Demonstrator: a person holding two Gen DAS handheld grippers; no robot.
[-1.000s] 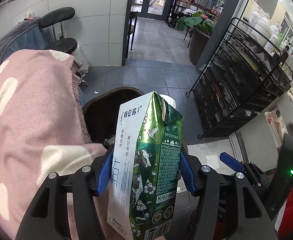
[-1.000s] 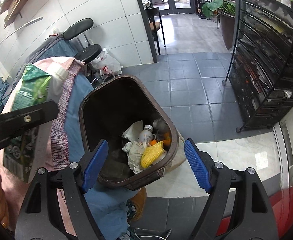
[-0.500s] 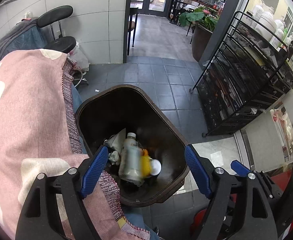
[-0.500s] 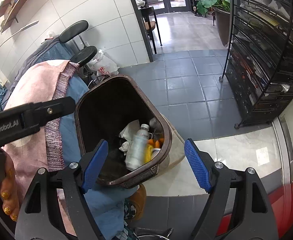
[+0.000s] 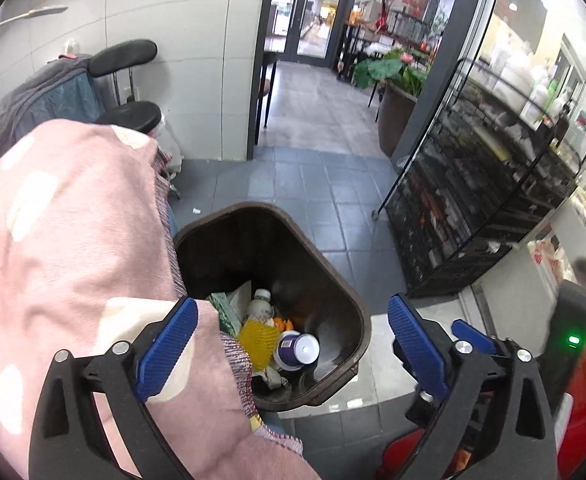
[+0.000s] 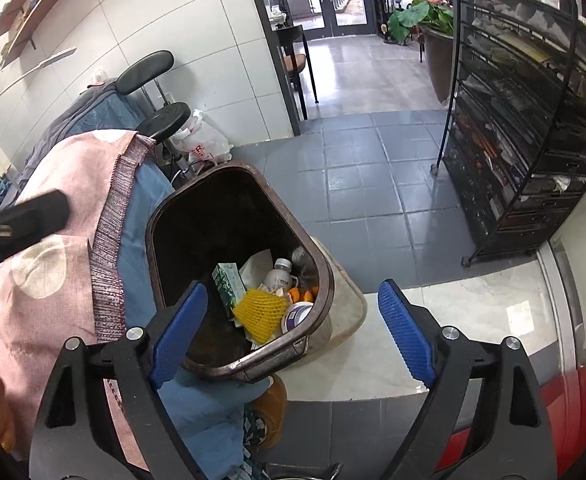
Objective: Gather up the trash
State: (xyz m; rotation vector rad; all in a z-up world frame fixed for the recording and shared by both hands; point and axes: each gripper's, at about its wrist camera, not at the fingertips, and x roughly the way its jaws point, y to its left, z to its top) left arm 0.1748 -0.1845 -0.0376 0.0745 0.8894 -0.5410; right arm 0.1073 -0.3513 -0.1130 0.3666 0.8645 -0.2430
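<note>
A dark brown trash bin point(image 5: 335, 276) point(image 6: 317, 256) stands on the floor below both grippers. Inside lie a green milk carton point(image 6: 229, 286) point(image 5: 223, 312), a yellow foam net point(image 6: 261, 314) point(image 5: 257, 338), a white bottle point(image 6: 279, 276) point(image 5: 260, 306), a purple-and-white cup point(image 5: 297, 350) point(image 6: 295, 314) and orange peel. My left gripper point(image 5: 289, 346) is open and empty above the bin. My right gripper point(image 6: 293, 330) is open and empty above the bin's near rim. The left gripper's black body point(image 6: 17, 226) shows at the left of the right wrist view.
A pink spotted garment point(image 5: 61, 240) point(image 6: 57, 216) and blue trousers point(image 6: 149, 216) press against the bin's left side. A black wire rack point(image 5: 481, 200) point(image 6: 521, 128) stands right. A black stool point(image 6: 161, 116) and a plastic bag point(image 6: 201, 146) are behind. Grey tiled floor point(image 5: 313, 176) stretches beyond.
My left gripper opened and let go of the green milk carton, which now lies inside the bin. The right gripper stayed open above the bin.
</note>
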